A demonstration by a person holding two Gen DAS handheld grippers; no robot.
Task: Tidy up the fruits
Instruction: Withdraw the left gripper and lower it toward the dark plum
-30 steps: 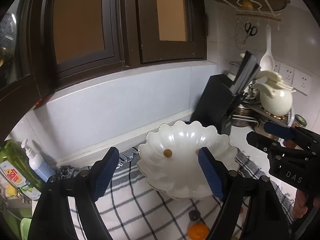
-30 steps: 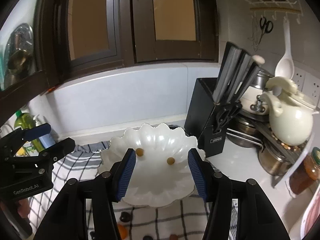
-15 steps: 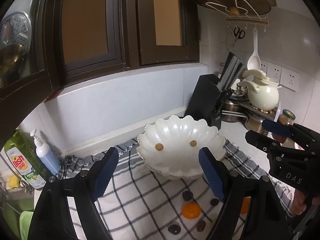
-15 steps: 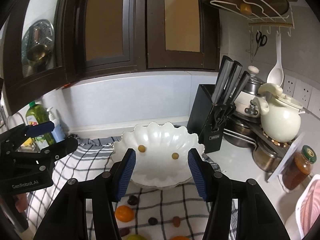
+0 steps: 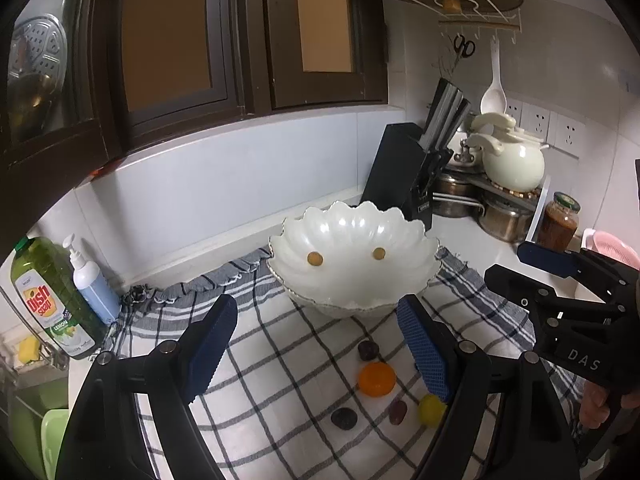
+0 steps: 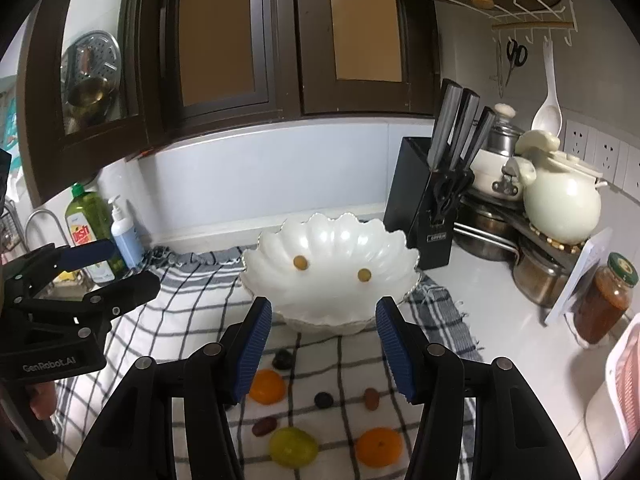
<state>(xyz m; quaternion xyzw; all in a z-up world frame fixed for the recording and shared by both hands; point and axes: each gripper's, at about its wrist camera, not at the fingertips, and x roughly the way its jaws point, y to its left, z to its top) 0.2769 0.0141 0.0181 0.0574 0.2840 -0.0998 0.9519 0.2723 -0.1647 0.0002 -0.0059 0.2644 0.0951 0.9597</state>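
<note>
A white scalloped bowl (image 5: pixel 352 236) (image 6: pixel 332 236) stands on a checked cloth (image 5: pixel 288 360) (image 6: pixel 188 288); two small yellow-brown fruits (image 5: pixel 315 257) (image 6: pixel 300 262) lie inside it. In front of the bowl on the cloth lie an orange (image 5: pixel 376 378) (image 6: pixel 267 386), a second orange (image 6: pixel 378 447), a yellow-green fruit (image 6: pixel 293 447) (image 5: pixel 431 409) and several small dark fruits (image 5: pixel 368 350) (image 6: pixel 323 399). My left gripper (image 5: pixel 316 352) is open and empty above the cloth. My right gripper (image 6: pixel 324 356) is open and empty above the fruits.
A black knife block (image 6: pixel 432 208) stands right of the bowl, with a cream pot (image 6: pixel 560 204), metal pots and a jar (image 6: pixel 608 300) beyond. Dish soap (image 5: pixel 44 296) and a pump bottle (image 5: pixel 90 280) stand at the left by the sink. A pink rack (image 6: pixel 628 380) is at far right.
Both grippers have pulled back and up from the bowl, so the loose fruits on the cloth have come into view. Both stay open and empty.
</note>
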